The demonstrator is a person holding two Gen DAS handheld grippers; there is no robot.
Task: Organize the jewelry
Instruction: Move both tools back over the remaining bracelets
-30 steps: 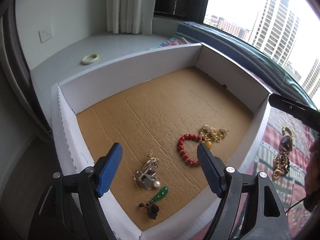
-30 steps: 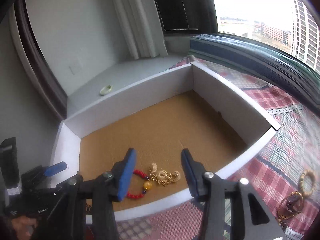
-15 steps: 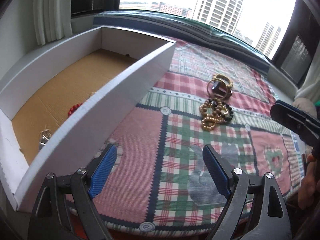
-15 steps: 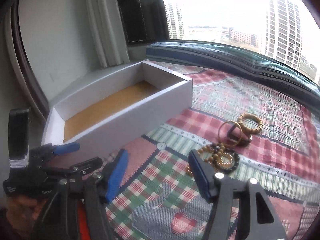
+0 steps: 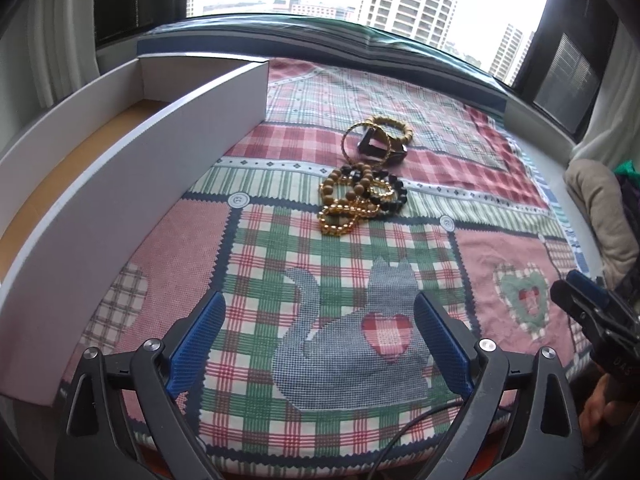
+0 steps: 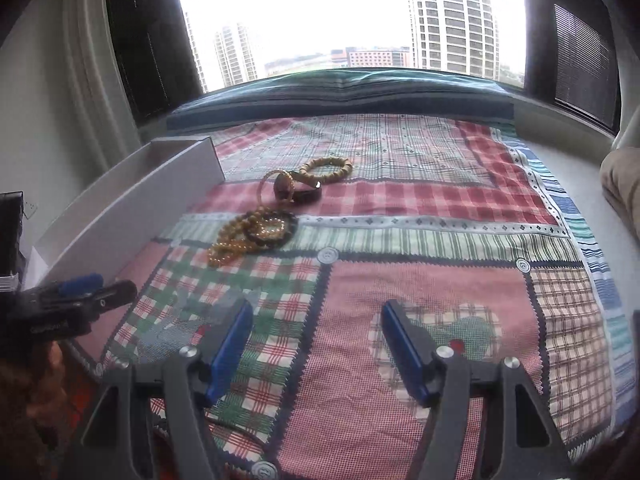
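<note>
My left tongs (image 5: 320, 344) hang over the patchwork cloth (image 5: 280, 280), above its grey cat patch, their jaws opening with nothing between them. My right tongs (image 6: 316, 344) hover over the same cloth near a heart patch, jaws also opening and empty. The jewelry lies well ahead of both: a tangle of beaded bracelets (image 5: 360, 200), gold, wooden and black, and just beyond it a thin gold bangle (image 5: 366, 142) overlapping a dark piece and a wooden bead bracelet (image 5: 394, 126). The white cardboard box (image 5: 140, 184) stands on the left of the pile, apart from it.
</note>
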